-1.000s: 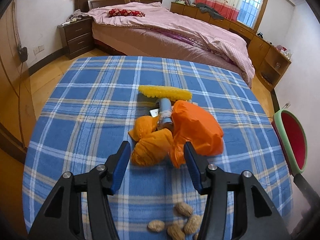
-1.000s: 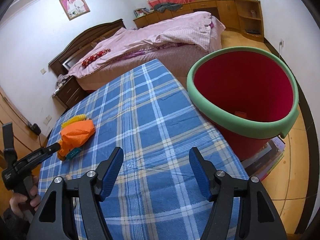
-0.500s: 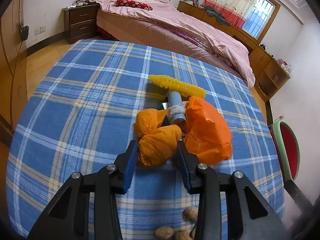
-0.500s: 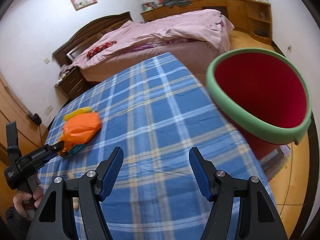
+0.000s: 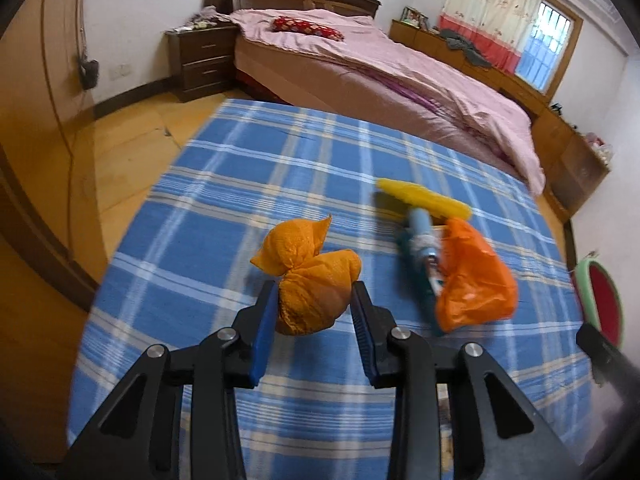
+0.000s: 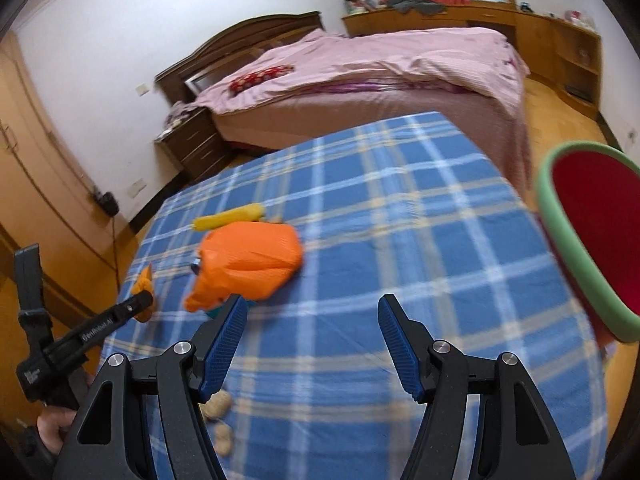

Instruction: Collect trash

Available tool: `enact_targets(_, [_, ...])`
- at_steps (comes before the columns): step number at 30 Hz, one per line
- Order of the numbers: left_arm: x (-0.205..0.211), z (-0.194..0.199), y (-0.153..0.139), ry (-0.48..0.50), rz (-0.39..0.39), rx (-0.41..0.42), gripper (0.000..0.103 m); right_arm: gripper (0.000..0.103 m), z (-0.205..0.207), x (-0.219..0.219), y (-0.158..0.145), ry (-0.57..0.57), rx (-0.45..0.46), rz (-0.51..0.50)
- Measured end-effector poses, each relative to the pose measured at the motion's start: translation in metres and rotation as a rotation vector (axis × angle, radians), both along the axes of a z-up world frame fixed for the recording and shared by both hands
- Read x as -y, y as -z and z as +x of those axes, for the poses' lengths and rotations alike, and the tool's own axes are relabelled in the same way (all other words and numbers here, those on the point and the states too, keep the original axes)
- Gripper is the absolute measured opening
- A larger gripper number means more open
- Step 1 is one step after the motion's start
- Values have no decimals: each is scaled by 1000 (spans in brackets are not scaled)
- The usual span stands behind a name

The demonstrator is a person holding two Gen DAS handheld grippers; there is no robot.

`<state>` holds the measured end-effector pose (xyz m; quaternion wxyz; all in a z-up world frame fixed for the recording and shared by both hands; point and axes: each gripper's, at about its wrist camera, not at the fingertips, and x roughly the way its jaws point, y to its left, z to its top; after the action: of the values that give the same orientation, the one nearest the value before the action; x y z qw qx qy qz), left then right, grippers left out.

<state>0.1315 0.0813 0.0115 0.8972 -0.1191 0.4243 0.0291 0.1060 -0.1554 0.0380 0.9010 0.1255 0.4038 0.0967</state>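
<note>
1. Our left tool (image 5: 314, 300) is clamped on the orange mesh bundle (image 5: 308, 280); both blue pads press its sides, and its knotted tail points away from us to the left.
2. We cannot tell whether the bundle touches the blue plaid worktop (image 5: 248, 184) or hangs just above it.
3. To the right of the bundle lies the rest of the trash: a crumpled orange plastic bag (image 5: 476, 284), a blue tube (image 5: 420, 236) touching the bag's left side, and a yellow corn cob (image 5: 424, 200) lying across the tube's far end.
4. Our right tool (image 6: 312, 340) stands with its fingers spread wide and nothing between them, above the near part of the worktop.
5. From the right wrist view, the orange bag sits just ahead and to the left of the left finger, with the cob behind it.
6. A few peanuts (image 6: 218, 404) lie on the cloth near the left finger's base.
7. The red bin with a green rim (image 6: 560, 248) stands off the worktop's right edge.
8. A bed (image 5: 400, 68) with pink covers fills the room behind.
</note>
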Motion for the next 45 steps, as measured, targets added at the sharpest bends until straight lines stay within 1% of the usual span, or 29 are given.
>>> enact_targets(6, [-7,1,7,-20,23,-15,37,69,21,-27,5,-59,-17,10])
enact_targets(11, [-9,3,14,-25,11,-30,37,69,36,-42,12,-100,-18,-10])
enact_targets(21, [-9,3,15,-20,12,-29,37,69,60,-48,29,-113,-41,28])
enact_targets(23, [-9,3,15,-20,13,-29,37,52,62,-48,33,-117,-51,33])
enact_targets(27, [-9,3,15,-22,12,-27,37,39,63,-48,39,-124,-62,35])
enact_targets(28, [-10,4,16,-23,11,-26,37,31,63,-49,39,-125,-61,34])
enact_targets(29, [-9,3,15,-24,11,-25,37,21,62,-49,39,-128,-62,23])
enact_targets(32, [-8,3,15,-25,13,-24,37,7,60,-49,39,-126,-60,15])
enact_targets(35, [-8,1,13,-31,9,-20,37,3,56,-45,36,-118,-49,21])
enact_targets(40, [-6,-2,11,-29,3,-17,37,2,40,-35,24,-104,-4,33])
enact_targets(45, [-1,-6,5,-19,2,1,37,1,20,-23,9,-81,51,7])
